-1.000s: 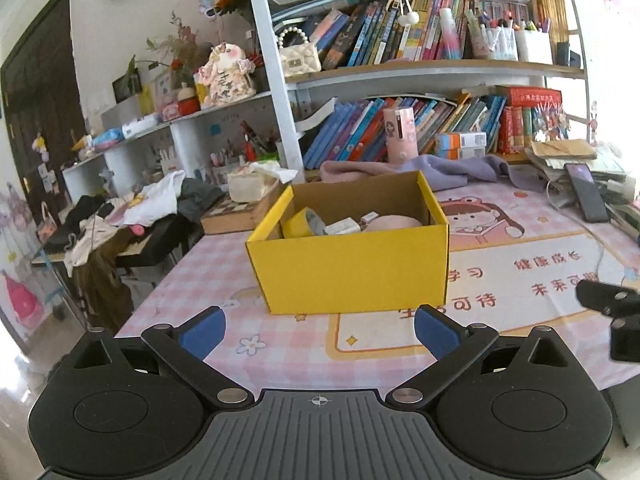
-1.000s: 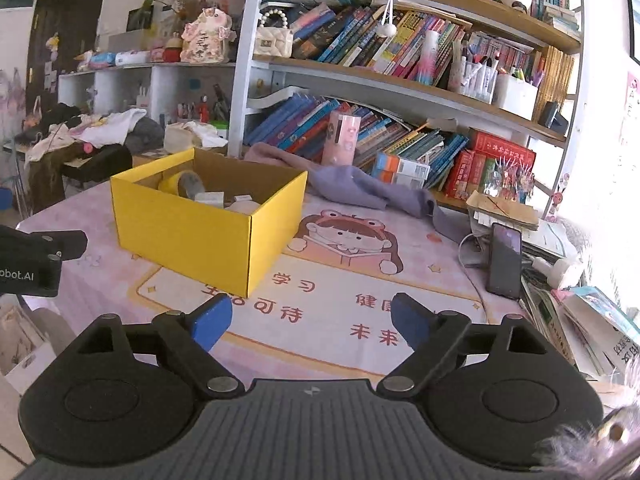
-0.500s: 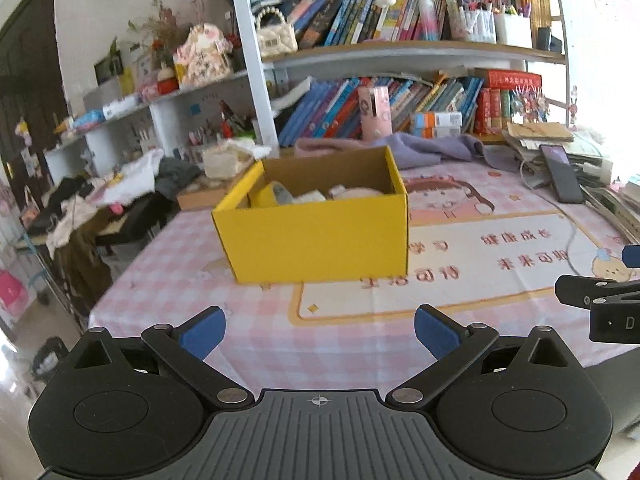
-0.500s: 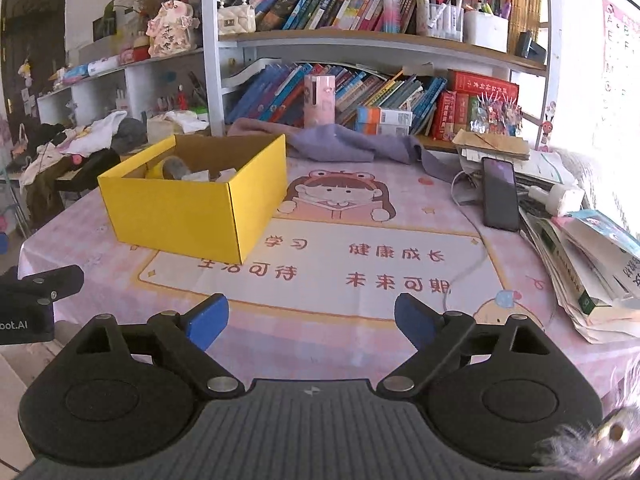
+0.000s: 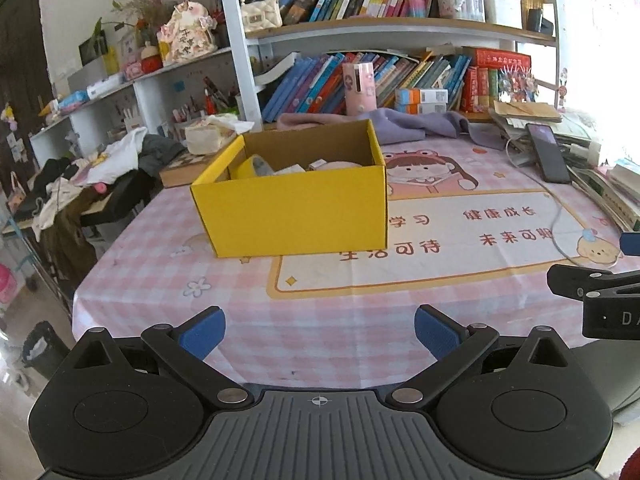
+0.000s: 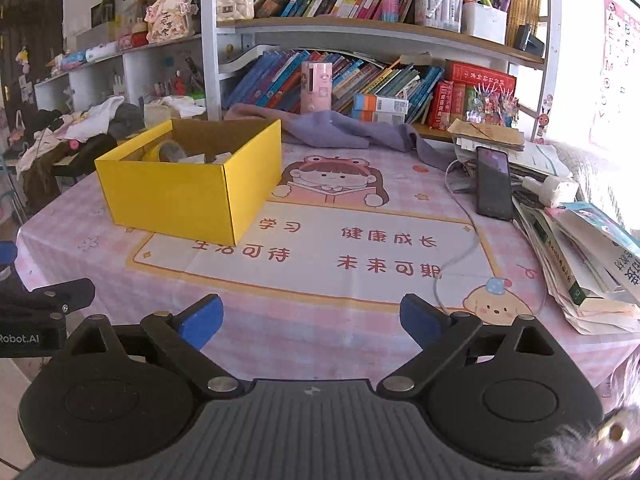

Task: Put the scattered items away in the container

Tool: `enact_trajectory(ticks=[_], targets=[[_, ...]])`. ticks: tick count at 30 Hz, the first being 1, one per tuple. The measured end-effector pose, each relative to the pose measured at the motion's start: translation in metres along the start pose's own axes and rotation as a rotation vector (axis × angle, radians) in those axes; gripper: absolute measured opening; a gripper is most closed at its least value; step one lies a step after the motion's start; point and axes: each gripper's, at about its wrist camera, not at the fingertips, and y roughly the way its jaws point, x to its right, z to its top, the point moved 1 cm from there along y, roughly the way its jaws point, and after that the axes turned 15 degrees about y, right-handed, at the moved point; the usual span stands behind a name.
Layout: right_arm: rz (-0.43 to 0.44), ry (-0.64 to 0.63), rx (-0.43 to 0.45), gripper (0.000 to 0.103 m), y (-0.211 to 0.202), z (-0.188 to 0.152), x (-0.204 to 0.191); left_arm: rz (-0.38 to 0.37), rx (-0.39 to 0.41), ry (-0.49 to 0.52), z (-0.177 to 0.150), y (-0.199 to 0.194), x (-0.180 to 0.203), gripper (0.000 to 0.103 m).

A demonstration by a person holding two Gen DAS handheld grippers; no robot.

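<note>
A yellow cardboard box point(image 5: 296, 208) point(image 6: 180, 196) stands open on the pink checked tablecloth, holding a yellow tape roll point(image 5: 250, 166) point(image 6: 162, 151) and several small pale items. My left gripper point(image 5: 318, 330) hangs open and empty over the table's near edge, well short of the box. My right gripper point(image 6: 310, 320) is empty too, its jaws still opening, with the box far off to its upper left. Each gripper shows at the edge of the other's view: the right one point(image 5: 592, 292), the left one point(image 6: 40, 308).
A black phone point(image 6: 494, 182) with a white cable lies at the right beside a pile of books and papers point(image 6: 580, 248). A purple cloth point(image 6: 340, 130) sprawls behind the box under loaded bookshelves. A clothes-strewn side table point(image 5: 80, 176) stands left.
Both grippers have drawn back from the box toward the table's near edge and tipped lower, so the box looks smaller. The right gripper's fingers have spread a little wider.
</note>
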Motion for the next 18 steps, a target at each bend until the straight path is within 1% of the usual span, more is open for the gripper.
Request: enact_trajectory(ticks=[13,18], targets=[[-0.029,-0.001,-0.012,0.100,-0.0032,-0.0047,0.0022,-0.031,-0.025,0.001,-0.0030,0.0019,0.0061,0.102],[-0.026,0.005,-0.020,0.100,-0.0035,-0.0053,0.0017,-0.032,-0.027,0.003,-0.0028,0.0018,0.0054,0.102]])
